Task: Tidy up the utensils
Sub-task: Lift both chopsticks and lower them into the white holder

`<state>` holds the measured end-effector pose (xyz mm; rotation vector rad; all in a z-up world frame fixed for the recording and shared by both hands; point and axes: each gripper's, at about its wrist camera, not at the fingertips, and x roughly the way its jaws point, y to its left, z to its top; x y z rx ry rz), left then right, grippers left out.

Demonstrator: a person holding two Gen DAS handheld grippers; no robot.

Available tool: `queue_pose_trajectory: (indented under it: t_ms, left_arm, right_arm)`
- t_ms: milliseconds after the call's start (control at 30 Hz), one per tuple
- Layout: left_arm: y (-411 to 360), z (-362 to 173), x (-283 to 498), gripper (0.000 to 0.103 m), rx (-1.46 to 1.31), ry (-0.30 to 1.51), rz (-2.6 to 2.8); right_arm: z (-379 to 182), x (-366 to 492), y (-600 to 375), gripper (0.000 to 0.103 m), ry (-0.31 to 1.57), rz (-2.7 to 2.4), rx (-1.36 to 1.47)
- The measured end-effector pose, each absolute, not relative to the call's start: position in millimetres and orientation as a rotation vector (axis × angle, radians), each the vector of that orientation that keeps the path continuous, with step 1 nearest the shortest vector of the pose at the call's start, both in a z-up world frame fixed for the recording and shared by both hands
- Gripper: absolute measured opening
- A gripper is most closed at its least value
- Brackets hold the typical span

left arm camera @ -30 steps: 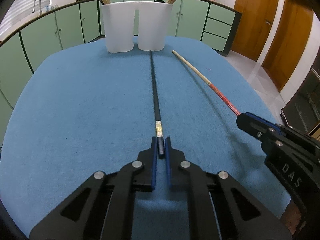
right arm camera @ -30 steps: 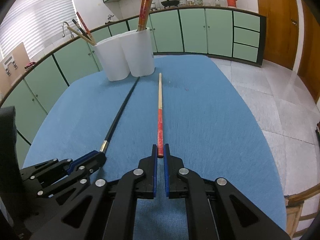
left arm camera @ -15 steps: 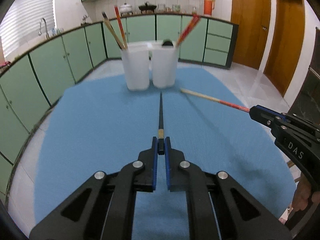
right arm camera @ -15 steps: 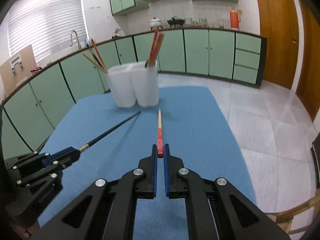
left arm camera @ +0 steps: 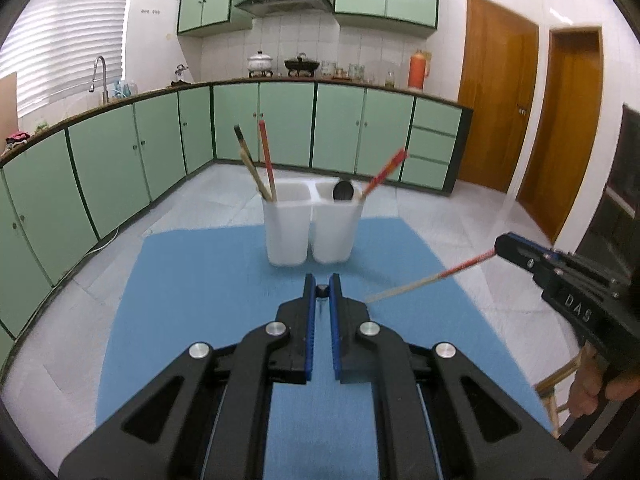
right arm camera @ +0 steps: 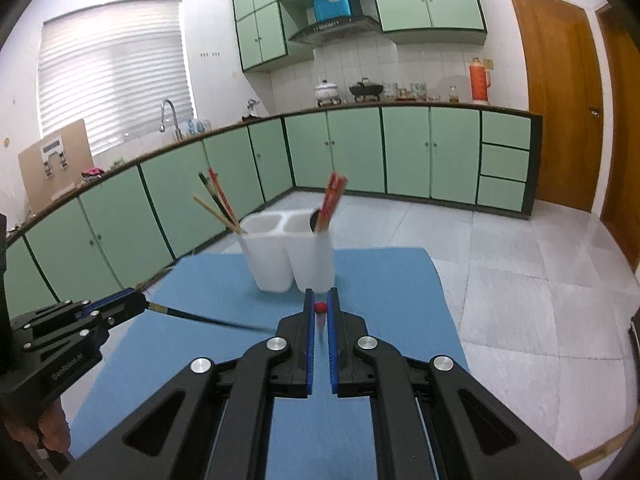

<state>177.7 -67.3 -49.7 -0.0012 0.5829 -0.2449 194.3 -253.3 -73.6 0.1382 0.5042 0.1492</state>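
Black chopstick clamped by its gold-banded end in left gripper, raised off the blue mat, tip slanting down. Red chopstick pinched at its red end in right gripper, likewise lifted clear, pale tip angled downward. Both seen end-on between their own blue pads. Beyond, white twin holder standing on mat's far part: chopsticks in left cup, red chopsticks and a dark spoon in right. Behind, green cabinets.
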Motion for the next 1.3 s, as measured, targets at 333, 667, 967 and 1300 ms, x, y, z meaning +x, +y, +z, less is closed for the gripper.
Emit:
queue_pose_trajectory:
  t_ms: [333,667,967,1300]
  left_arm:
    - [-62,-18,194,0.006,-0.055,0.525,-0.270]
    - [-59,3,199,0.006,-0.066,0.465,-0.277]
    - [-61,47,224,0.006,-0.076,0.333,-0.257]
    - [-76,91,269,0.006,-0.066,0.193,-0.223]
  right_arm:
    - [-44,211,-241,0.006,0.460,0.203,0.123]
    - [-19,226,-238,0.006,0.417,0.241,0.098]
    - [24,243,-237,0.006,0.326,0.267,0.083]
    - [73,288,-237,0.006,0.231,0.267,0.079]
